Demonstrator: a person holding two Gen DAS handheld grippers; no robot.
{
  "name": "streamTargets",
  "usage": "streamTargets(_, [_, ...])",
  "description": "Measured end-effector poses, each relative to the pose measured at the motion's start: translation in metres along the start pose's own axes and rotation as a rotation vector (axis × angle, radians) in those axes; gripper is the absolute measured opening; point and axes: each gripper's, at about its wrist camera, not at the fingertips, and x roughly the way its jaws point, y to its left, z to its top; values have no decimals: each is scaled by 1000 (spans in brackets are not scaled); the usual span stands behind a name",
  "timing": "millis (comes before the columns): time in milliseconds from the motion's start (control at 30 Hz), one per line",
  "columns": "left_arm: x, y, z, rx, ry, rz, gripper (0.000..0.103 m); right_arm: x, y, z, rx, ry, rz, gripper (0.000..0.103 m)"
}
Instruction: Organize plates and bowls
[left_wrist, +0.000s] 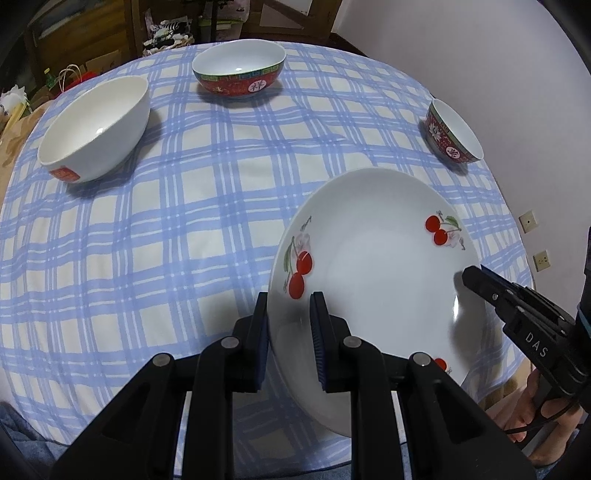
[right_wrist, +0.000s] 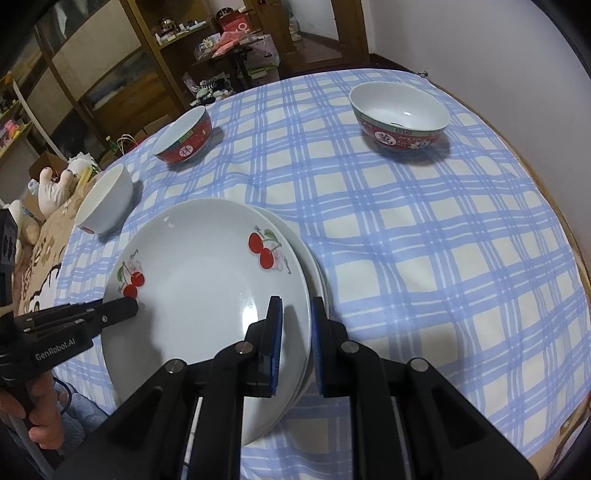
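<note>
Both tongs are clamped on the same stack of plates: the left gripper has its jaws pinching the near-left rim of the top cherry plate, and the right gripper is squeezed onto the right edge of the stack, one pad inside the top plate and the other on the outside of the rims. From the right wrist view you can see at least two more plates peeking out underneath the top one. The whole stack sits at the near side of the blue checked tablecloth, close to the person. A hand is wrapped round the left tool's handle. Further out on the cloth there's a plain white bowl off to the left, a red patterned bowl at the far side, and another red bowl over on the right, all well apart from each other and from the plates.
</note>
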Motion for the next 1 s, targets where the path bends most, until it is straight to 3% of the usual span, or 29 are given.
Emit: streamTargets(1000, [12, -1, -3, 28, 21, 38, 21, 5, 0, -1, -1, 21, 7, 18])
